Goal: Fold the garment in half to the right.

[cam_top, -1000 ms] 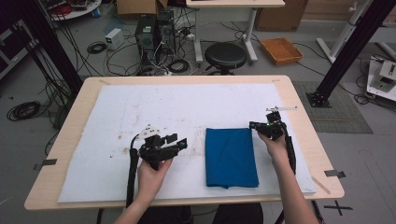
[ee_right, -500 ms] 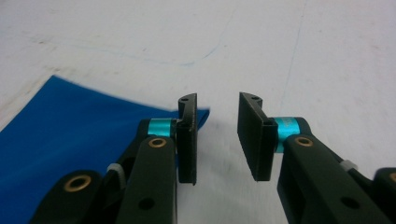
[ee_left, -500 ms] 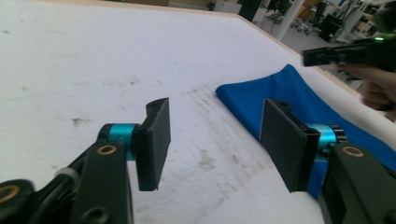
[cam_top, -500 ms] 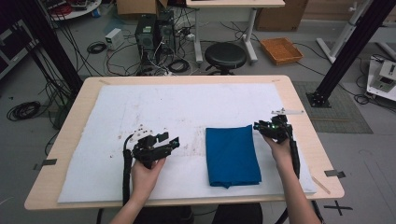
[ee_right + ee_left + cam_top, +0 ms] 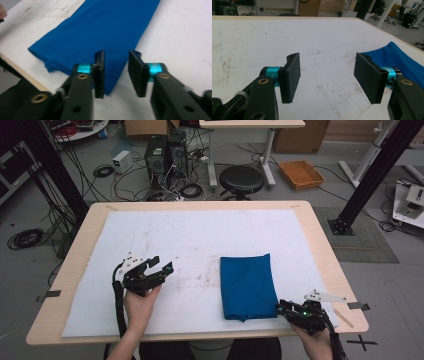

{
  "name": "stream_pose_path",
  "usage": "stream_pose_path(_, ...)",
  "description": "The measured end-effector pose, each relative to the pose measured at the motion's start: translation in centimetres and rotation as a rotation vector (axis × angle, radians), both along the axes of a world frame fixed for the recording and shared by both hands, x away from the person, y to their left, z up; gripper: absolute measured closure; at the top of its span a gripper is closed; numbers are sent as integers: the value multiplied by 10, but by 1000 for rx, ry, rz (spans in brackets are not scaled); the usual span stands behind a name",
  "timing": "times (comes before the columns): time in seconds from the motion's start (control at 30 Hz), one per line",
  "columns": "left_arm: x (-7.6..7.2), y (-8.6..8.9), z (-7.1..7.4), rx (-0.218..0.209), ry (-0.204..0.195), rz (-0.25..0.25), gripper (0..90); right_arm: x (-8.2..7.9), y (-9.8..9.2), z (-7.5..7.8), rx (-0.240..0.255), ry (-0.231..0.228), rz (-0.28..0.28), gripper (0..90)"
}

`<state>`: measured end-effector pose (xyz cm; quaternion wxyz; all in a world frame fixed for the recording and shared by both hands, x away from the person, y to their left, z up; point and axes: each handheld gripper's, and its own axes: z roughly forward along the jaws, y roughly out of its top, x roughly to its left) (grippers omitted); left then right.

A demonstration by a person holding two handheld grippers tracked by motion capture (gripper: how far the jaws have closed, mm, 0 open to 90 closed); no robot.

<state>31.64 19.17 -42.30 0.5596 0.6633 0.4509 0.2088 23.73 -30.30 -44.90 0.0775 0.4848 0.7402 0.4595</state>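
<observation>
Folded blue cloth (image 5: pixel 248 286) lies flat; right gripper (image 5: pixel 281 307) at its near right corner, jaws narrow, just closing, empty; left gripper (image 5: pixel 162 263) wide, well apart.

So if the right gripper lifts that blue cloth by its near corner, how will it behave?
The blue cloth lies flat in folded layers, so it is probably floppy and would drape and partly unfold. It looks thin, likely light. Pushed across the white mat, it would probably bunch rather than slide whole.
</observation>
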Motion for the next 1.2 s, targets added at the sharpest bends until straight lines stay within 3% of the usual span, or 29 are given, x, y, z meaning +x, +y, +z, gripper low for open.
stream_pose_path(0.1, -1, -1, 0, -2, 0, 4, 381, -1, 1, -2, -24, 2, 12, 880)
stream_pose_path(0.3, 1, -2, -1, -2, -3, 7, 381, -6, -1, -2, -59, -6, -7, 883)
stream_pose_path(0.4, 0, -3, 3, -11, -5, -3, 381, -6, -1, 0, -71, -40, -16, 699)
stream_pose_path(0.47, 0, -3, 8, -25, -17, -25, 381, -6, -2, 6, -63, -83, -9, 636)
stream_pose_path(0.57, -2, -5, 21, -1, -60, -42, 379, -1, -3, 23, -78, -176, -19, 474)
stream_pose_path(0.63, -3, -7, 27, 26, -77, -44, 380, 6, -6, 33, -65, -204, -35, 412)
stream_pose_path(0.8, -6, -6, 40, 75, -137, -42, 379, 30, -12, 59, -40, -255, -50, 344)
stream_pose_path(0.97, -7, -1, 46, 97, -162, -27, 348, 64, -13, 81, -22, -275, -80, 294)
stream_pose_path(1.07, -11, 3, 45, 105, -182, -10, 335, 78, -11, 85, -1, -271, -87, 273)
stream_pose_path(1.2, -16, 10, 45, 107, -212, 27, 322, 82, -9, 75, -7, -267, -83, 260)
